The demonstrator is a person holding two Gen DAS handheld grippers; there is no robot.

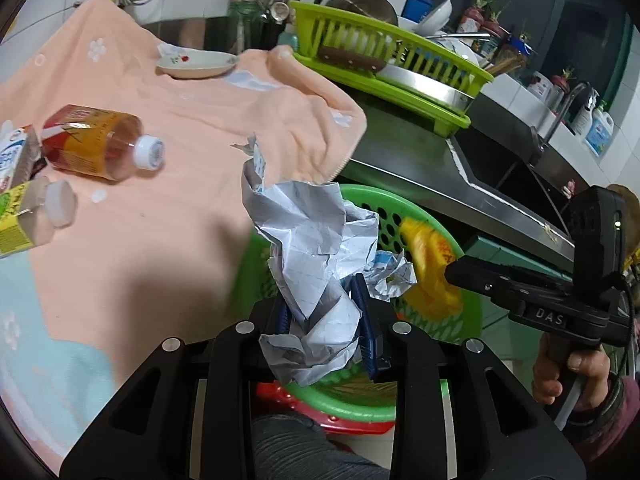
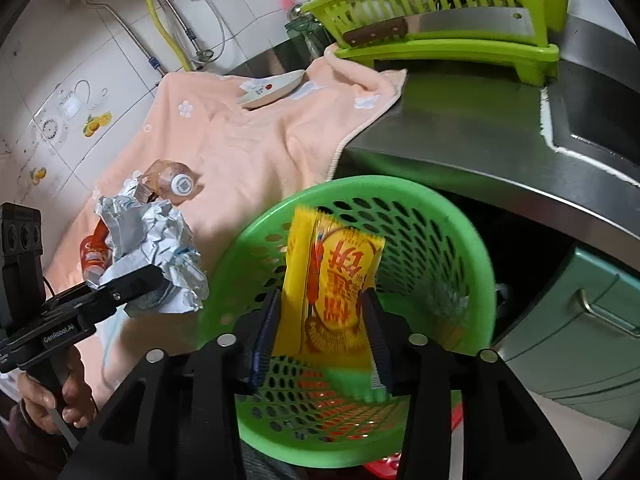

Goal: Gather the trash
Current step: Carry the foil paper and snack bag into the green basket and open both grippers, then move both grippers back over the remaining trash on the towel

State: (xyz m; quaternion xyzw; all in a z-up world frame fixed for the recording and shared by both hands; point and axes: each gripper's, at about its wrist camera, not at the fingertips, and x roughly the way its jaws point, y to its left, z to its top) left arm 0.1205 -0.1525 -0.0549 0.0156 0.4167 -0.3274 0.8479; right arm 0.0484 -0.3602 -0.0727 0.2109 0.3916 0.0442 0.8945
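Gripping a crumpled paper wad (image 1: pixel 316 248), the left tongs (image 1: pixel 324 320) hold it above the 9 o'clock rim of the green perforated basket (image 2: pixel 460 240). The right tongs (image 2: pixel 320 332) pinch a yellow snack wrapper (image 2: pixel 332 280) directly over the basket opening. At 9 o'clock on the peach towel (image 1: pixel 180 220) covering the tabletop lie a capped tea bottle (image 1: pixel 96 142), a second bottle (image 1: pixel 36 220) and a carton (image 1: pixel 16 156). A small dish (image 1: pixel 196 65) sits at 12 o'clock.
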